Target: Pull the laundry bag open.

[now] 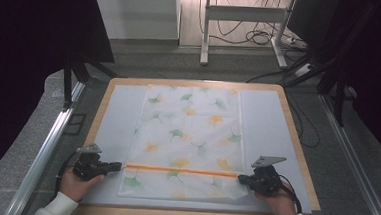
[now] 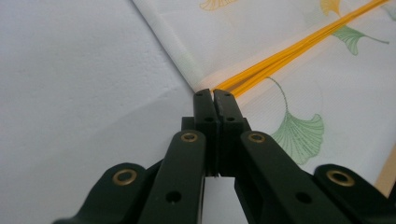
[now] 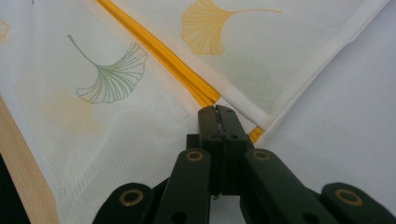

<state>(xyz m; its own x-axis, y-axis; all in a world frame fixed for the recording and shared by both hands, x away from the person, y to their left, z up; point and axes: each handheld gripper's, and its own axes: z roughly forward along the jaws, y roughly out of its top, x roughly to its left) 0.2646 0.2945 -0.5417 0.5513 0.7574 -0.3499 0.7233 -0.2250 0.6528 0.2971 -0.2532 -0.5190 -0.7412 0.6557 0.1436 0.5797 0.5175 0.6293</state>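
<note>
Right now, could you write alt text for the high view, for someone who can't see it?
A white cloth printed with green and yellow ginkgo leaves lies on a wooden-edged table. A person's left gripper and right gripper are shut on the ends of its orange band.

The high view was unevenly lit: the table [image 1: 296, 144] sat in soft, even light from above with hardly a shadow, while the upper left and right edges of the frame fell into near-black. A brighter patch glowed at top centre on the floor [image 1: 233, 25]. That picture was soft and slightly grainy. In both gripper views the cloth [image 2: 224, 42] was brightly, flatly lit and fairly sharp, whereas the black jaws at the bottom were blurred, with dull highlights.
</note>
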